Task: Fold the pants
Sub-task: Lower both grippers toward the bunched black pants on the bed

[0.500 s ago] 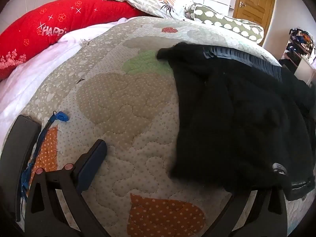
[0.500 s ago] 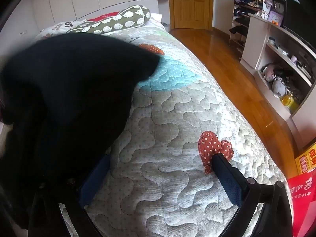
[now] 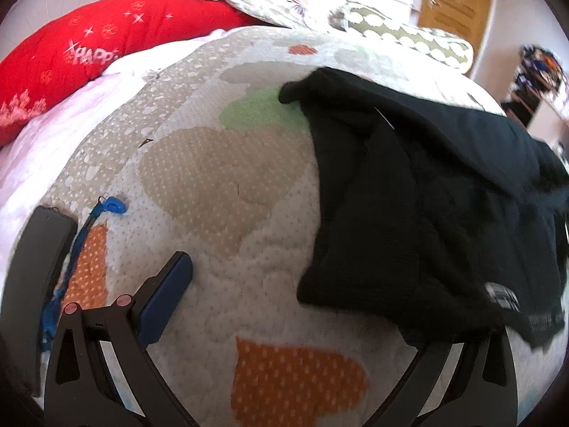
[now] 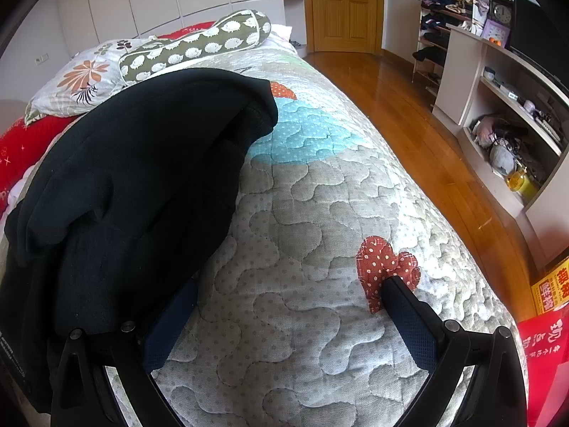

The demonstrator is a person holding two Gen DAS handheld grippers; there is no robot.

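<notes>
Two fingers of the left gripper (image 3: pixel 295 306) stood wide apart in the left wrist view, with nothing between them but quilt (image 3: pixel 220 185). Only the left finger's blue pad (image 3: pixel 165 297) showed; the right finger was hidden under a black fold. The pants (image 3: pixel 419 213), bunched and partly doubled over, lay on the right side of the quilt, their near edge draped over that right finger. A blue cord (image 3: pixel 80 235) ran beside a dark flat object (image 3: pixel 39 277) at the left edge. A red pillow (image 3: pixel 89 46) lay at the far end of the bed.

In the right wrist view the right gripper (image 4: pixel 288 316) was likewise spread wide, holding nothing. Its right pad (image 4: pixel 409 320) rested on a red heart patch (image 4: pixel 384 267); its left pad (image 4: pixel 170 323) sat partly beneath the pants' (image 4: pixel 135 185) edge. The pants lay heaped on the left of the quilt (image 4: pixel 320 213). A wooden floor (image 4: pixel 409 114) and shelves (image 4: pixel 505 106) were on the right.
</notes>
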